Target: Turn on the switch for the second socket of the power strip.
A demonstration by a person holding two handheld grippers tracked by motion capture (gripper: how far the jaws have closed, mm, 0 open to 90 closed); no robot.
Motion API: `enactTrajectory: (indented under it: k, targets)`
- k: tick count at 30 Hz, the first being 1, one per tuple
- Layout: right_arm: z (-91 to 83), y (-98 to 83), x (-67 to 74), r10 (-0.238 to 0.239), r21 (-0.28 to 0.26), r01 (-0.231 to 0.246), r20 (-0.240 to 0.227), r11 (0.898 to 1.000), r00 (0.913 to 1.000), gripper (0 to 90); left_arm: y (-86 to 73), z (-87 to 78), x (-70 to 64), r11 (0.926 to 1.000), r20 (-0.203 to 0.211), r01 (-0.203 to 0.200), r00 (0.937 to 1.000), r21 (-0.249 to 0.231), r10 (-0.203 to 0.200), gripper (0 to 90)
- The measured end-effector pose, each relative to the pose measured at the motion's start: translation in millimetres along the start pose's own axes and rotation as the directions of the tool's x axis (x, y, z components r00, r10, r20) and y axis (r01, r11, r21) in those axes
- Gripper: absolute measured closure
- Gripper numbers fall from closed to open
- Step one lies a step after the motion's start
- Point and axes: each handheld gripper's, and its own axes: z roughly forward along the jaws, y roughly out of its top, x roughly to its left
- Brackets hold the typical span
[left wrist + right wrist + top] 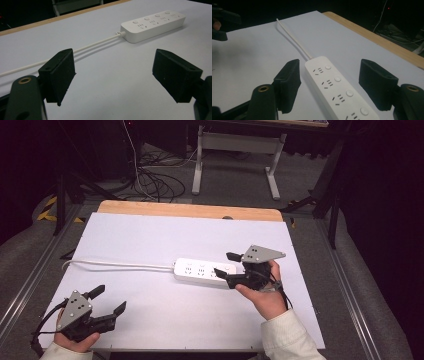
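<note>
My right gripper [223,263] stood open astride the near end of the white plastic four-socket power strip [205,272], pads clear; the strip lay mid-table. My left gripper [110,301] hung open, well apart.

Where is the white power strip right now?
In the high view the white power strip lies flat mid-table on the white sheet, its right end between the right tool's open jaws.

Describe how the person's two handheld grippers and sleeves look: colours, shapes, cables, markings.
Both the left gripper and right gripper are black, with two blocky wedge-shaped jaws, a grey three-cornered plate dotted with holes on top, and a black trailing cable. Brass-ringed holes mark the arms behind the jaws. The sleeves are cream-white.
</note>
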Motion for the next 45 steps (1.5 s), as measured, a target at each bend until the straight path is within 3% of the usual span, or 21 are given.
enactTrajectory:
  k: [7, 11, 13, 16, 18, 30, 34, 41, 45]
  targets:
    - [-16.8, -22.6, 4.4, 0.019, 0.014, -0.019, 0.007, 1.000, 0.9998, 27.9, 0.1, 0.0, -1.0, 1.0000, 0.003, 0.006, 1.0000, -0.002, -0.006, 18.4]
    - [-22.1, -38.2, 2.8, 0.032, 0.008, -0.032, -0.008, 0.999, 0.9994, 25.2, 0.2, -0.1, -1.5, 1.0000, 0.008, 0.008, 0.9999, -0.003, -0.008, 18.4]
    - [-25.1, -48.0, 4.1, 0.031, 0.002, -0.031, -0.046, 1.000, 0.9984, 22.3, 0.7, -1.8, -0.9, 0.9998, 0.028, 0.012, 0.9995, -0.016, -0.012, 18.3]
    - [-27.4, -53.9, 6.0, 0.029, 0.002, -0.029, -0.050, 1.000, 0.9983, 21.3, 0.8, -2.1, -1.2, 0.9996, 0.041, 0.018, 0.9990, -0.022, -0.017, 18.3]
    - [-31.3, -63.7, 6.3, 0.055, -0.006, -0.056, -0.054, 0.998, 0.9970, 20.3, 0.7, -1.9, -1.7, 0.9996, 0.039, 0.015, 0.9991, -0.022, -0.014, 18.3]
    - [-32.5, -110.7, 3.3, 0.146, 0.035, -0.145, -0.018, 0.989, 0.9891, 19.4, 1.0, -2.4, -2.5, 0.9998, 0.046, 0.011, 0.9989, -0.015, -0.010, 18.3]
    - [-29.7, -123.9, 7.0, 0.154, 0.069, -0.153, -0.008, 0.986, 0.9881, 19.4, 0.8, -1.5, -2.3, 0.9999, 0.043, 0.007, 0.9990, -0.012, -0.006, 18.3]
    - [-32.6, -136.7, 9.9, 0.167, 0.052, -0.167, 0.006, 0.985, 0.9859, 20.1, 0.5, 0.4, -4.9, 0.9999, 0.054, -0.013, 0.9984, -0.002, 0.013, 18.0]
    - [-30.0, -140.4, 10.3, 0.179, 0.070, -0.180, 0.012, 0.981, 0.9837, 19.8, 0.2, 1.4, -4.6, 0.9997, 0.050, -0.022, 0.9985, 0.013, 0.022, 18.0]
